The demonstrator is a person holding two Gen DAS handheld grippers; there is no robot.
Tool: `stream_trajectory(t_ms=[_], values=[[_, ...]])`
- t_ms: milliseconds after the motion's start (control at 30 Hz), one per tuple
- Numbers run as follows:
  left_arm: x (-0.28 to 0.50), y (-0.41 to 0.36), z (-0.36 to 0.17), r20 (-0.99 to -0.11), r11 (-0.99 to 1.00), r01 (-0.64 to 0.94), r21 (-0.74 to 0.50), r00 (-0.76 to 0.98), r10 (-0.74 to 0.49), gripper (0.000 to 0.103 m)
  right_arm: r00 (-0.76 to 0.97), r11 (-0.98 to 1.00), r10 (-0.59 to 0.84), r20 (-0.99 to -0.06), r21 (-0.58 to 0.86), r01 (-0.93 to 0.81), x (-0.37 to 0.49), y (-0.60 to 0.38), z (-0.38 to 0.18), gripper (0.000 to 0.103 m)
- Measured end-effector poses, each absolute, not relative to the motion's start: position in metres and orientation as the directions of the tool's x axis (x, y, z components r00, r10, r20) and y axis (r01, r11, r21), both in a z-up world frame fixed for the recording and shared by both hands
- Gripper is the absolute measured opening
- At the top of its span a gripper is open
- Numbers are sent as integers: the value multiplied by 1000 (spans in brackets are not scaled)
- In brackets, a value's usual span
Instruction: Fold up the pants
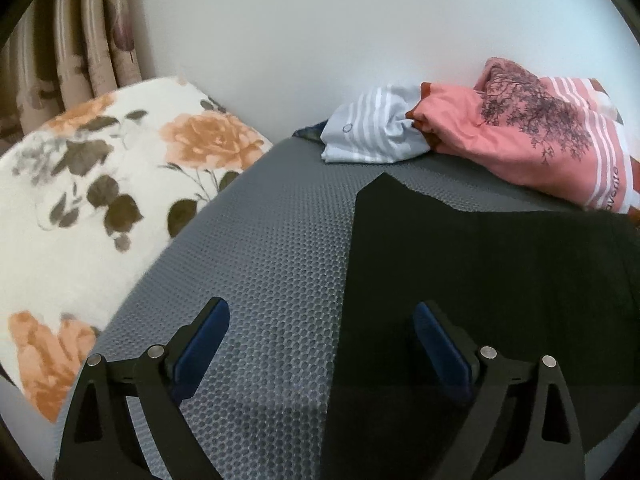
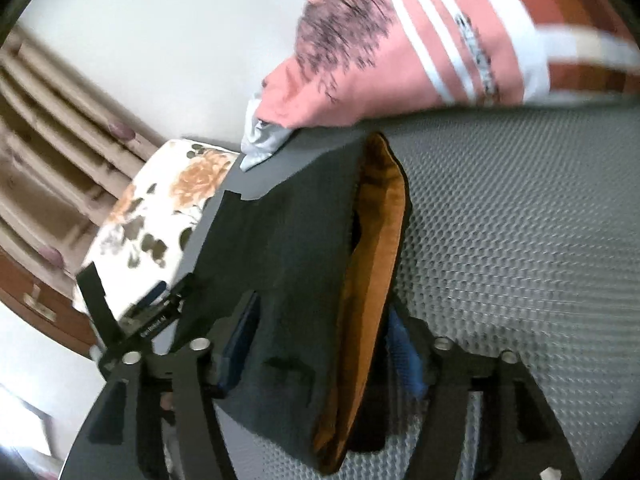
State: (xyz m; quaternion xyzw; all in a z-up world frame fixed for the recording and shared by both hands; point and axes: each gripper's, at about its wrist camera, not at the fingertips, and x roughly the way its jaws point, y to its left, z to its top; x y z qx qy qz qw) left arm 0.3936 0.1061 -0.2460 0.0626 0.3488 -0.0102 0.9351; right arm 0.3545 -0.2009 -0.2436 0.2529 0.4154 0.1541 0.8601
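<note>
right gripper (image 2: 320, 356) | jaws around black pants (image 2: 288, 248), seemingly clamped | orange lining (image 2: 376, 232) showing

Motion blur smears the pink bedding (image 2: 404, 52) and curtains (image 2: 60, 128).

Home, bedroom by the look of it. Gathered floral curtains (image 1: 72, 40) at far left against a plain white wall (image 1: 320, 40). Soft blanket (image 1: 100, 200) with orange roses and dark leaves bunched beside a grey dimpled mat (image 1: 260, 260). Crumpled laundry piled at the mat's far edge against the wall: pink shirt (image 1: 540, 140) with tree print and white stripes, pale blue striped shirt (image 1: 372, 132) just beside it, touching. Brown wooden furniture (image 2: 40, 300) visible below the curtains in the right wrist view, blurred, type unclear. Domestic textiles everywhere, no benches, tools or shelving.
</note>
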Motion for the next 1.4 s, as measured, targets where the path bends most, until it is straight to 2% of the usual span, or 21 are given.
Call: stream_trajectory(t_ms=[167, 333, 400, 667, 733, 1000, 1100, 1267, 1400], values=[[372, 94, -230, -612, 988, 69, 142, 790, 33, 96, 715, 854, 425, -555, 508, -113, 324, -194, -206, 76], [344, 86, -203, -561, 989, 68, 133, 828, 19, 98, 796, 887, 364, -484, 441, -137, 302, -181, -173, 100], [331, 83, -191, -537, 989, 70, 131, 844, 12, 98, 814, 899, 348, -466, 413, -148, 293, -175, -162, 102], [277, 80, -143, -452, 993, 98, 73, 890, -55, 99, 838, 945, 285, -466, 283, -164, 256, -146, -124, 103], [259, 81, -129, -399, 995, 87, 54, 915, -58, 100, 845, 943, 287, -452, 291, -164, 246, -146, -116, 103], [190, 63, -76, -317, 984, 71, 160, 948, -17, 103, 864, 933, 307, -399, 307, -189, 200, -147, -77, 103], [160, 66, -53, -272, 988, 107, 110, 959, -74, 103, 881, 937, 289, -375, 299, -180, 181, -150, -62, 103], [133, 74, -26, -282, 993, 115, 35, 954, -100, 103, 900, 941, 270, -343, 291, -172, 151, -153, -42, 103], [110, 83, -10, -226, 992, 123, -5, 967, -121, 103, 903, 941, 274, -331, 283, -182, 137, -151, -31, 103]])
